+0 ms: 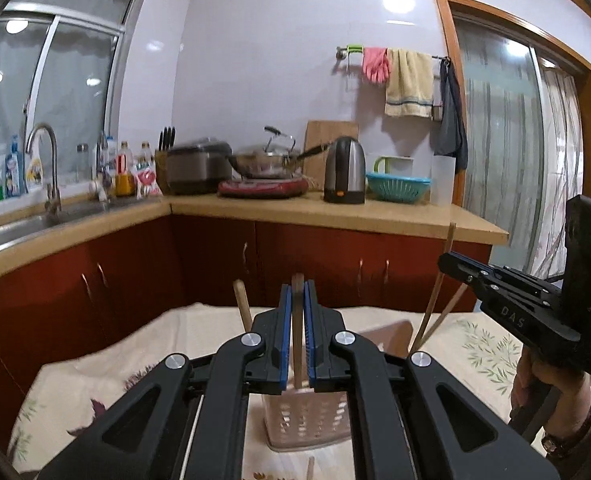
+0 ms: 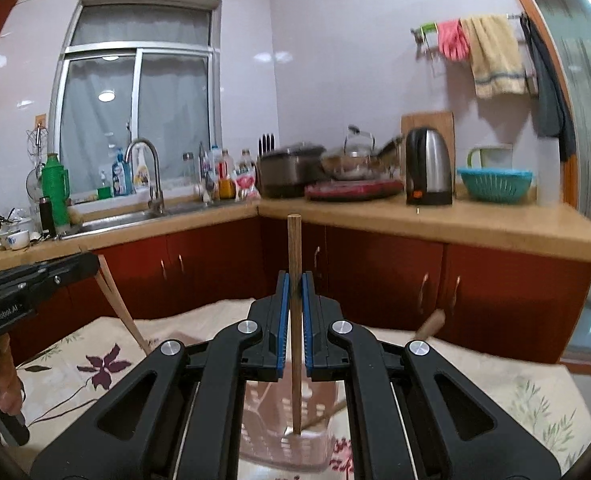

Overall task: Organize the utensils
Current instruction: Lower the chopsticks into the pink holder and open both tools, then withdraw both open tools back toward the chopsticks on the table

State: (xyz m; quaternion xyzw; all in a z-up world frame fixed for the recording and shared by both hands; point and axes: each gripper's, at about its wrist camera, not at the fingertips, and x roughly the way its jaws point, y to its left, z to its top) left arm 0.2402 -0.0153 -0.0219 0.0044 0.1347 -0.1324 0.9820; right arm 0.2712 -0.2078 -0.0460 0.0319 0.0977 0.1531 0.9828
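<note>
Chopstick (image 2: 294,320) tip blurred inside holder (image 2: 295,452).

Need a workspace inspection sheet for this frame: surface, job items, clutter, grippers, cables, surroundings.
Surface: floral cream tablecloth over the table.
Job's things: pink perforated plastic utensil holder with wooden sticks in it; one brown wooden chopstick upright above the holder; another wooden utensil.
Clutter: loose wooden stick by the holder.
Grippers: left gripper shut on wooden utensil; right gripper shut on chopstick.
Cables: thin dark cable on the cloth.
Surroundings: steel kettle, teal colander, sink faucet.
</note>
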